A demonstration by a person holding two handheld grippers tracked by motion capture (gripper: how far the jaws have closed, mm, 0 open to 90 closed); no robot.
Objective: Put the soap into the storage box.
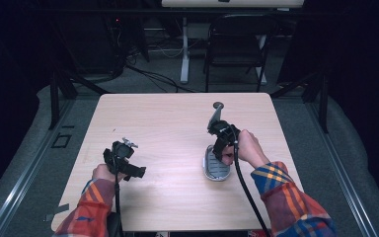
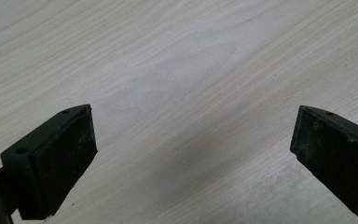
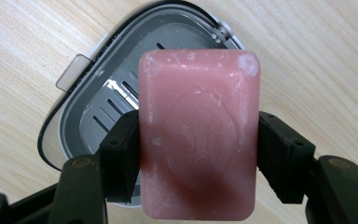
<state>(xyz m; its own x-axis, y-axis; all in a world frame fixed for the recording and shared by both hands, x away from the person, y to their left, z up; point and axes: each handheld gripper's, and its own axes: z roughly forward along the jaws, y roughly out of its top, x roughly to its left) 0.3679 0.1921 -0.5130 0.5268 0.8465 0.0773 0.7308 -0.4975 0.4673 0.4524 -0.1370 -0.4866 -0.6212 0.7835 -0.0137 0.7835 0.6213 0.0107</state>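
Soap, a pink bar [image 3: 197, 140], sits pinched between my right gripper's [image 3: 196, 154] jaws in the right gripper view, hanging over the grey slotted soap dish [image 3: 98, 116], whose opened lid stands up at centre frame in the high view. I judge the bar either just lifted or about to be set down. Table [image 1: 168, 123] is bare left of centre, with ample room. Left gripper [image 2: 193, 158] hovers lower left, jaws spread wide on nothing.
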